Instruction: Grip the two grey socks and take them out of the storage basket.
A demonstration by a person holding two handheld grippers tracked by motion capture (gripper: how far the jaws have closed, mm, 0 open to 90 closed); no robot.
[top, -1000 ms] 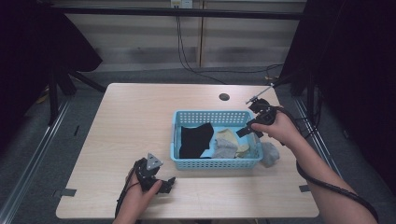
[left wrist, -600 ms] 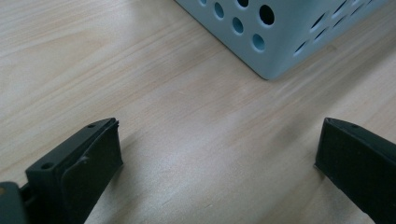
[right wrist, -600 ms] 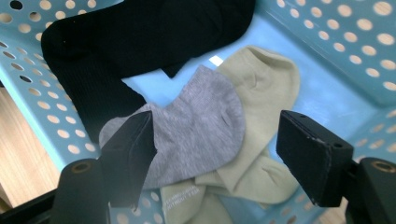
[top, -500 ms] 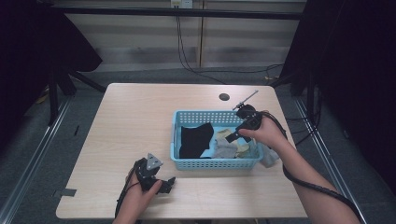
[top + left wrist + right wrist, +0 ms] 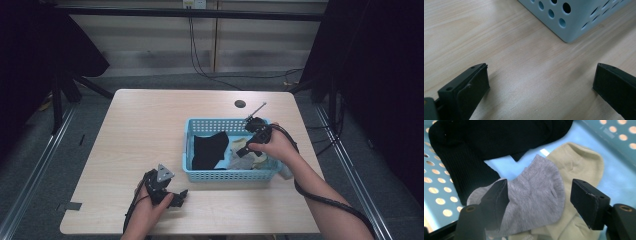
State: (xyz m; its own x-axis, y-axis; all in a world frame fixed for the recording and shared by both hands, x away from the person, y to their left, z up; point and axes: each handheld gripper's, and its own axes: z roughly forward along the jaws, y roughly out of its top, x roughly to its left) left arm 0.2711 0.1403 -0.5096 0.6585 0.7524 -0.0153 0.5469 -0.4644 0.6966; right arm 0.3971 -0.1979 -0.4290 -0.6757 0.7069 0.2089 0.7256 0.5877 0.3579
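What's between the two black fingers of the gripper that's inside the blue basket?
A grey sock. In the right gripper view it lies between the open right gripper's fingers, on top of a beige sock, inside the basket.

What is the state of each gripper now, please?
Left gripper: open, holding nothing, low over the table.
Right gripper: open above the grey sock, not holding it.

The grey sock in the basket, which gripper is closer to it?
Right. The right gripper is down in the blue basket with its open jaws on either side of the grey sock. The left gripper rests on the table outside the basket's near corner, open.
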